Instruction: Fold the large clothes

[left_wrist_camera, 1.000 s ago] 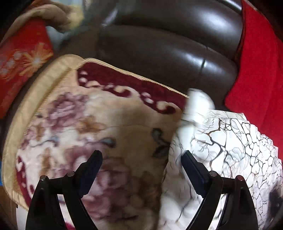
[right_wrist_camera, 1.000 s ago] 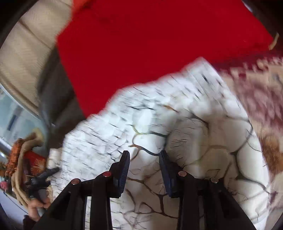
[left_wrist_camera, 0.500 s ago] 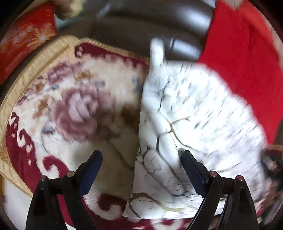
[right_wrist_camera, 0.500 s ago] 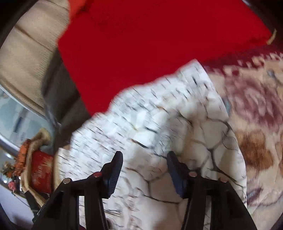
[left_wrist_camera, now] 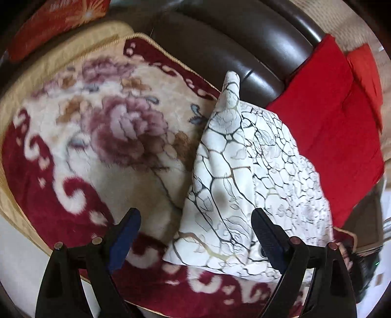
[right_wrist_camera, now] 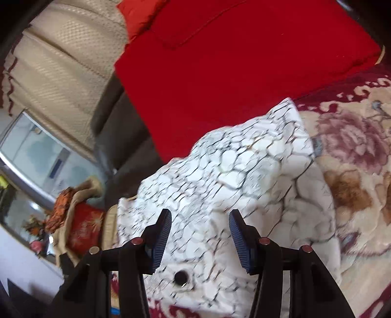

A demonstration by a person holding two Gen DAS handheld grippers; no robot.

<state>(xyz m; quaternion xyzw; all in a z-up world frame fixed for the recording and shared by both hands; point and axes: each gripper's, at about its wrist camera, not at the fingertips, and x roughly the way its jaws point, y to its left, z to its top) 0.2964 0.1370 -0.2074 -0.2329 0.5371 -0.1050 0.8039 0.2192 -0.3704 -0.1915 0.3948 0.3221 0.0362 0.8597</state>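
Left gripper [left_wrist_camera: 195, 234] is hanging over the sofa with its jaws spread wide, nothing pinched; the near edge of the white crackle-print garment [left_wrist_camera: 249, 186] just happens to sit in the gap without the pads touching it. Right gripper [right_wrist_camera: 200, 234] is about half apart, also not clamping anything, the cloth lying below and between the fingers with a clear gap on both sides. A dark round snap or button [right_wrist_camera: 180, 277] shows on the fabric close to that gripper.

That garment is bunched into a lumpy folded heap on the floral blanket [left_wrist_camera: 97, 146], toward the blanket's right side, with one corner poking up at the back edge near the dark leather backrest [left_wrist_camera: 220, 56]. Its far right side butts up against a red cloth [left_wrist_camera: 330, 127] spread over the seat and backrest. A red patterned cushion [left_wrist_camera: 53, 22] sits by the blanket's far left corner.
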